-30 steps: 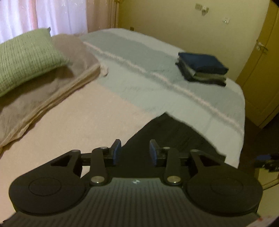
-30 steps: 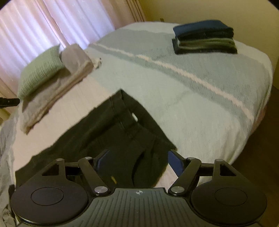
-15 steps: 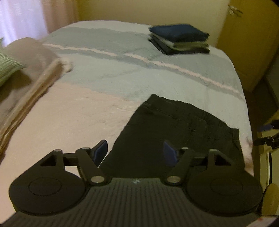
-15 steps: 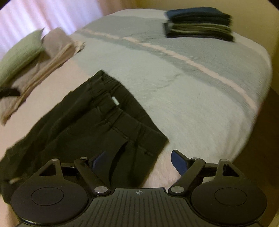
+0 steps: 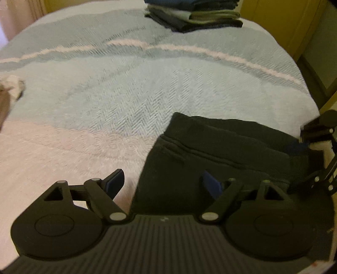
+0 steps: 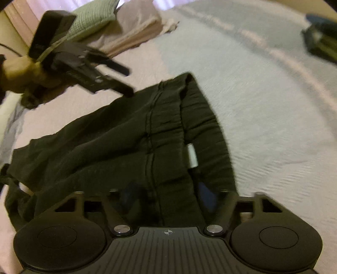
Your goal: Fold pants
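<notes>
Black pants [image 5: 210, 151] lie flat on the bed, waistband toward the striped blanket; a white label [image 6: 192, 155] shows inside the waistband. My left gripper [image 5: 163, 183] is open and low over the pants' left edge, one finger over the pink blanket, the other over the fabric. In the right wrist view a hand holds that left gripper [image 6: 127, 82] just above the far waistband corner. My right gripper [image 6: 168, 195] is open over the near part of the pants [image 6: 126, 137], its fingers on either side of the centre seam. Neither gripper holds anything.
A stack of folded clothes [image 5: 193, 14] sits at the bed's far end near a yellow door [image 5: 284, 21]. A green pillow [image 6: 90, 19] and a folded beige blanket [image 6: 137, 31] lie at the head. The bed edge [image 5: 311, 105] drops off to the right.
Both grippers dropped closer to the pants. The left one opened wider and swung right toward the waistband. The right view turned left, and the left gripper now shows in it.
</notes>
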### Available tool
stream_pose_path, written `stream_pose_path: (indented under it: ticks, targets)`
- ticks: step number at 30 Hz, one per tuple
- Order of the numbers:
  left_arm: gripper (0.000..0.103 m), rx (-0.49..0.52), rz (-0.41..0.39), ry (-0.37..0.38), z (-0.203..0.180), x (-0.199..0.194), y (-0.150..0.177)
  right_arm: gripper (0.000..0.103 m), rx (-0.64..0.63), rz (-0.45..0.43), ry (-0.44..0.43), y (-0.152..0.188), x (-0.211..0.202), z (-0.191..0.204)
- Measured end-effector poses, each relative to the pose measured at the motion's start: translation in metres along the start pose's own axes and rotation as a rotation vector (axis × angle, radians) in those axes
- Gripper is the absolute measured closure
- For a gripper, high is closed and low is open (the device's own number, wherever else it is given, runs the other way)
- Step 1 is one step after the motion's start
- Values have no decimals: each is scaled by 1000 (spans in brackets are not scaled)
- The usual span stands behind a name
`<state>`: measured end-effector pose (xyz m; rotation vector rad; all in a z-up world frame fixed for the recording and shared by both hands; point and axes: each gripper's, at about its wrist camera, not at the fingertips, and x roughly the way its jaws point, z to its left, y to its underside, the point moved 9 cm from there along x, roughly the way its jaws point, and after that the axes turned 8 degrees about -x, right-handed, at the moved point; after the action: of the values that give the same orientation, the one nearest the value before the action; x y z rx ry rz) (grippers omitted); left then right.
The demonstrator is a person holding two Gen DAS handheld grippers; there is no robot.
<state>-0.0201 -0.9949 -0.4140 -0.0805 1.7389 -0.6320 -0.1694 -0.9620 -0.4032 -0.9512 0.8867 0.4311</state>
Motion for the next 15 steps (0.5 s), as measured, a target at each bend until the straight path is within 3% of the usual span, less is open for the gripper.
stream_pose_path:
  ticks: [2,3,5,10,12,15]
  targets:
    - [24,-28,18,-3,9,11,-3,62,-5,29,-3,3,8,-2]
    - [24,-43,17,3,11,11,-4,83,12,29,-4,4,5,-4]
    - [24,-71,-1,24,13,2,-10,103,94,8,-4,1,-16,-17]
    - [23,-138,-92,72,13,-28,-35,103,107,-74,27,-17,-78,-35]
    - [23,-133,-87,67,14,-22,-38,103,90,-51,68,-7,-62,-42]
    - [23,-95,-44,77,10,-4,-35,103,168,-44,80,12,-37,-59]
